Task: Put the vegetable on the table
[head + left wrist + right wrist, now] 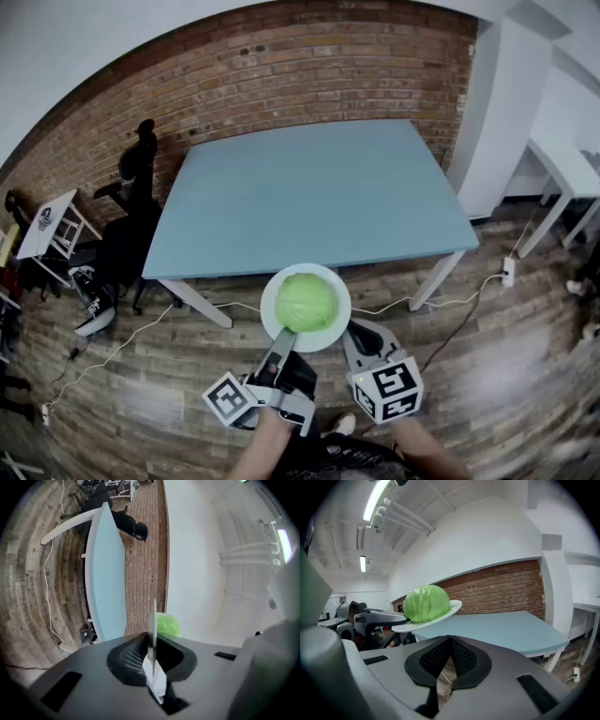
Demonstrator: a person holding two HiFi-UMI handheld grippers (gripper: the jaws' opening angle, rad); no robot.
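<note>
1. The vegetable, a green cabbage (pixel 305 302), lies on a white plate (pixel 330 330) in the lower middle of the head view. It is in the air over the wooden floor (pixel 487 366), just in front of the near edge of the blue table (pixel 309 197), and does not touch the table.
2. The cabbage is nearly round, so it shows no clear long axis and no pointing end. In the right gripper view it (pixel 425 603) looks a little wider than it is high.
3. In that view the plate (pixel 449 609) is tilted, and its rim rises toward the right of the frame.
4. The left gripper (pixel 286 337) has its jaws closed on the near rim of the plate. In the left gripper view (pixel 151 644) the plate (pixel 154 613) stands as a thin upright line pinched between the jaws, with the cabbage (pixel 168 625) just to the right of it.
5. The right gripper (pixel 359 336) is just beside the plate, at its lower right. In its own view (pixel 450 640) the jaws are pressed together and hold nothing.
6. A brick wall (pixel 281 75) stands behind the table, and a black chair (pixel 131 225) is at the left of it.
</note>
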